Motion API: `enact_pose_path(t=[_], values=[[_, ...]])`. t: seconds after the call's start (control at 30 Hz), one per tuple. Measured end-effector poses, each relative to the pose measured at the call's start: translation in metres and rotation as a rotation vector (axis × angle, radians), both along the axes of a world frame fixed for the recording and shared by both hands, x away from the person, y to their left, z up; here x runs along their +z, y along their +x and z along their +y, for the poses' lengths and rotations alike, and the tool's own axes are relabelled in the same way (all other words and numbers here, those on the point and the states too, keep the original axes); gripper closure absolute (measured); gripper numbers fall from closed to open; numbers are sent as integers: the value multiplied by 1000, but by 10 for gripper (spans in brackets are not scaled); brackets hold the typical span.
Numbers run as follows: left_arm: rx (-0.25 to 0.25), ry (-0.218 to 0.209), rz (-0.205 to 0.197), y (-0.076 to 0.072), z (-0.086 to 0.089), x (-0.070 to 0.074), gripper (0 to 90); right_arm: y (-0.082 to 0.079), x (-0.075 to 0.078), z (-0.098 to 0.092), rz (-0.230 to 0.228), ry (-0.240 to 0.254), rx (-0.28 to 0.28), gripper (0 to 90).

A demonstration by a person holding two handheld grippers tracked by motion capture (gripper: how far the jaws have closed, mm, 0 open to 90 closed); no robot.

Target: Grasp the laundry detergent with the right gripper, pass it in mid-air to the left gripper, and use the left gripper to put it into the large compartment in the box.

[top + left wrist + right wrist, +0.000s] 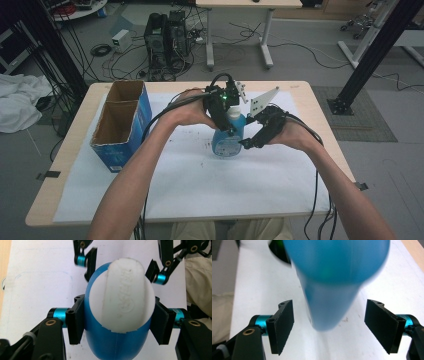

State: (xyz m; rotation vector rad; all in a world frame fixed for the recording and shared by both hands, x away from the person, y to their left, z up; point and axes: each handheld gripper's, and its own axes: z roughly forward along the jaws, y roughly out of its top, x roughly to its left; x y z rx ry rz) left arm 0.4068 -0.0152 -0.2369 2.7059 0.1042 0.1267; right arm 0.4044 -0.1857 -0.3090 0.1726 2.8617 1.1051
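Now the bottle (228, 137) changes hands.
Left gripper (117, 322) fingers clench its white cap end at 12 o'clock, steadying it; right gripper (329, 325) fingers stand released around its base.

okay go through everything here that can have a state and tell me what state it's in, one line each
Blue bottle: upright on the white sheet, white cap on.
Left gripper: shut on the blue bottle near its top.
Right gripper: open, jaws either side of the bottle, not touching.
Cardboard box: open on top, two compartments.
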Motion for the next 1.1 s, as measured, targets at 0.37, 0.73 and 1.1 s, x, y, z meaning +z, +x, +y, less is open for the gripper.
enact_pose_path(t=[0.37,0.73,1.1], values=[[12,2,-2,0,1,3,381,1,9,-19,-44,-72,-119,129],[212,43,-27,3,28,55,381,3,15,-35,-62,-122,-188,129],[388,55,-31,4,60,96,381,11,26,-57,-67,-303,-343,129]])
